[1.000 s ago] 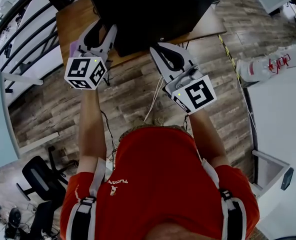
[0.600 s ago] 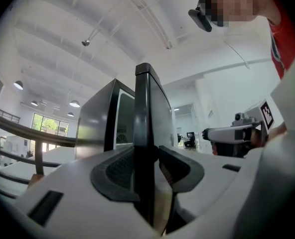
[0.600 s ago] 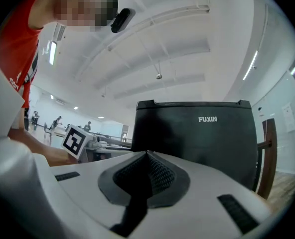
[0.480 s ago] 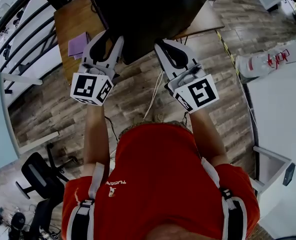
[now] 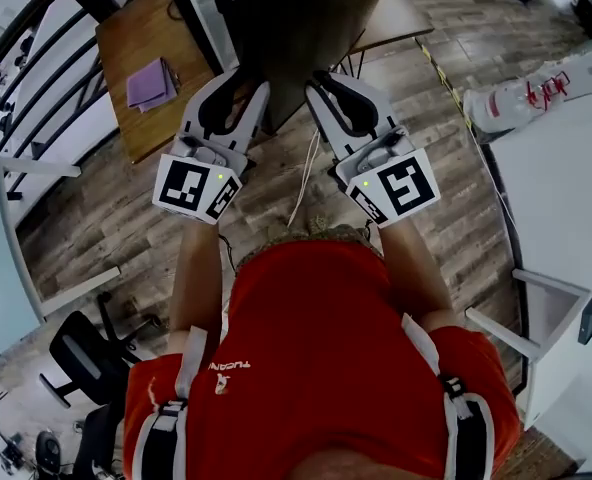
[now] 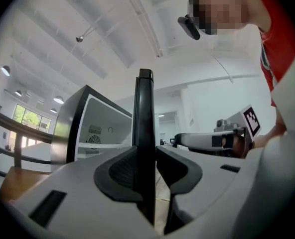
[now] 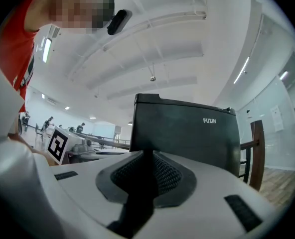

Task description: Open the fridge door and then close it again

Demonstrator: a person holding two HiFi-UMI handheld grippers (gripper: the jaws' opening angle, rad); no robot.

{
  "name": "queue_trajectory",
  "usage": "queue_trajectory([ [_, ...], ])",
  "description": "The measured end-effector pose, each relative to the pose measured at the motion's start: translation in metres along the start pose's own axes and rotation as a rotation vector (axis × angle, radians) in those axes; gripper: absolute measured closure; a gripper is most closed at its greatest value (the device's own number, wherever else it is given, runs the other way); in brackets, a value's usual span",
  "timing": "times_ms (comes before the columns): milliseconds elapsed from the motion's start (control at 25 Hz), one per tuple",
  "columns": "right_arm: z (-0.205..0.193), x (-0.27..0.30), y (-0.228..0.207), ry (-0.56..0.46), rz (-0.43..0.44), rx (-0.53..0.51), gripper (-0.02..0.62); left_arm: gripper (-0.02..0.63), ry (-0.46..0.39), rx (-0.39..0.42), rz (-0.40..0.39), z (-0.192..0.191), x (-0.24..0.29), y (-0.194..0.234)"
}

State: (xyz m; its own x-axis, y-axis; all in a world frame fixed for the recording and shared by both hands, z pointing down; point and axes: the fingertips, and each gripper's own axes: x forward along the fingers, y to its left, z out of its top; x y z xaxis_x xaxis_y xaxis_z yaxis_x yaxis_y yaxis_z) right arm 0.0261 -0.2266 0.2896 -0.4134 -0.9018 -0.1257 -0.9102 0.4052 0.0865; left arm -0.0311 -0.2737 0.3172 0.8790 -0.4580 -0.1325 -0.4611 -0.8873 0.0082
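Person: red short-sleeved shirt with small white lettering; black-and-grey harness straps over both shoulders. Left gripper and right gripper: white moulded shells, fingers lined with black textured pads, each bearing a cube of black-and-white square markers and a green light.

Wooden table at eleven o'clock, on a plank floor

The black fridge stands on the table's twelve o'clock end, with a folded purple cloth lying well apart from it toward ten o'clock. On the floor, a white cable trails at centre and an office chair stands at eight o'clock. A white counter at three o'clock carries a lying bottle.
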Motion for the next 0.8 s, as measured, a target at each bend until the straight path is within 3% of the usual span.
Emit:
queue_trajectory([
  [280, 0.006, -0.027, 0.008, -0.002, -0.06, 0.01, 0.412, 0.499, -0.02, -0.007, -0.128, -0.001, -0.001, -0.05],
  [520, 0.014, -0.051, 0.001, -0.021, -0.106, 0.022, 0.368, 0.509, -0.013, -0.002, -0.197, -0.002, 0.007, -0.09],
  [800, 0.024, -0.078, -0.011, -0.037, -0.1, 0.02, 0.334, 0.522, -0.013, 0.013, -0.21, -0.005, 0.021, -0.137],
])
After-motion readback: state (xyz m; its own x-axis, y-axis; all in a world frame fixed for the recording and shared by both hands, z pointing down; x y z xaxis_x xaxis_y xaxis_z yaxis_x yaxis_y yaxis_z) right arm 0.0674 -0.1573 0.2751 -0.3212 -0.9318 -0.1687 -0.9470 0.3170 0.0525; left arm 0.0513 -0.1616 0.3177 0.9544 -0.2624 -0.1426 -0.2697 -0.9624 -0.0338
